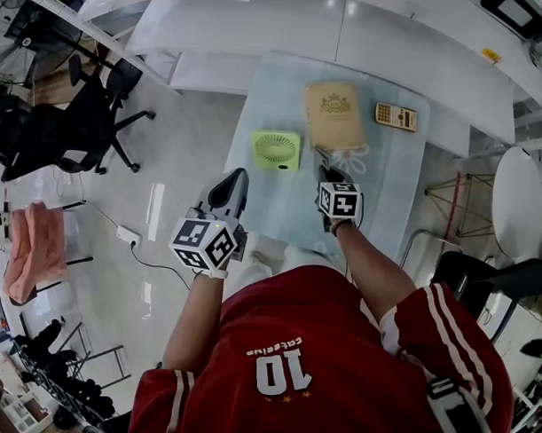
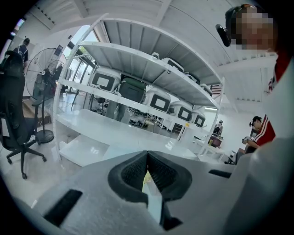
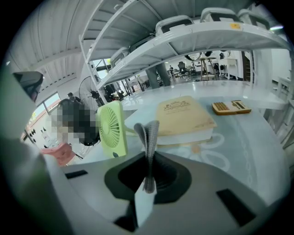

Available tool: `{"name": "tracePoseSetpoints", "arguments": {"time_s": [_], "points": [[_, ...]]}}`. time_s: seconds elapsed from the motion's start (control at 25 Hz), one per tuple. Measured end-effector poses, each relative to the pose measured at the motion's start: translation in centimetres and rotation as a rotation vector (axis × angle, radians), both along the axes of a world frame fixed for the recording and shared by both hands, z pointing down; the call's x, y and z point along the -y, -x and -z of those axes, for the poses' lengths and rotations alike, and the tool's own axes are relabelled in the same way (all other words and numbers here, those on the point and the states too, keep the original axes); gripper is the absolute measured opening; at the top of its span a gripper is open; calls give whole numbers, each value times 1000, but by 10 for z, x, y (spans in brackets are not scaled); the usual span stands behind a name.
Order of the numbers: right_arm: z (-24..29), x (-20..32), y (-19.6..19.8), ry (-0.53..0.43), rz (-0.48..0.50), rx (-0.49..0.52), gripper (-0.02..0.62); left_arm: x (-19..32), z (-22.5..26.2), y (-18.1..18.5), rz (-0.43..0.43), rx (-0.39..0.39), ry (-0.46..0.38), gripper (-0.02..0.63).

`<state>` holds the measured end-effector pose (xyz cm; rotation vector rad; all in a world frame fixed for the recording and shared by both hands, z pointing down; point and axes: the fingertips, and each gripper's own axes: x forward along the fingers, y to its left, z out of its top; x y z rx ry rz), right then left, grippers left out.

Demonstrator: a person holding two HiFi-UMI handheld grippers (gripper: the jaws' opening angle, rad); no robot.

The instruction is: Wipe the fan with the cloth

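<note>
- Now, the small lime-green square plastic fan (image 1: 275, 151) stands upright on the pale glass-topped counter (image 1: 387, 189), near its left edge. It is just left of the tan hardcover book (image 1: 333, 114), and the beige calculator (image 1: 396, 116) lies further right.
- Judge the fan light and easy to tip or slide on the glass. Its slatted front grille looks thin, so wipe with gentle pressure.
- If you steady it, take it by the solid outer frame at a top corner or side edge, not by the grille.
- The thin grey folded cloth (image 3: 149, 135) is soft and limp. Its free end flops above the grip, so it will bend instead of pushing firmly.
- Your right claw (image 3: 148, 176) is clenched on the cloth's lower part, with the jaws pinched almost fully together round the fold. It hovers over the counter just right of the fan and near the book's front edge, touching neither.
- Your left claw (image 2: 147, 158) has its jaws pressed together with only a narrow slit below the tips, and I see nothing held in it. It hangs off the counter's left side, in front of the fan.
</note>
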<state>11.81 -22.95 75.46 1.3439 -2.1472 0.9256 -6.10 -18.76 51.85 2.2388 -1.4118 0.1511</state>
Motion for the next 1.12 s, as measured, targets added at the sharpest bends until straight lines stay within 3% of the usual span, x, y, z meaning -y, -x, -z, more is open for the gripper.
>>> {"name": "tracePoseSetpoints", "arguments": {"time_s": [0.32, 0.64, 0.88, 1.12], "points": [[14, -11, -43, -25, -98, -7, 23, 5, -1, -12, -55, -17, -8, 3], [59, -51, -98, -91, -215, -57, 23, -20, 6, 11, -70, -26, -25, 3], [109, -97, -106, -149, -245, -79, 23, -49, 30, 41, -76, -23, -73, 3], [170, -153, -104, -236, -235, -112, 23, -85, 61, 64, -70, -82, -114, 3]]}}
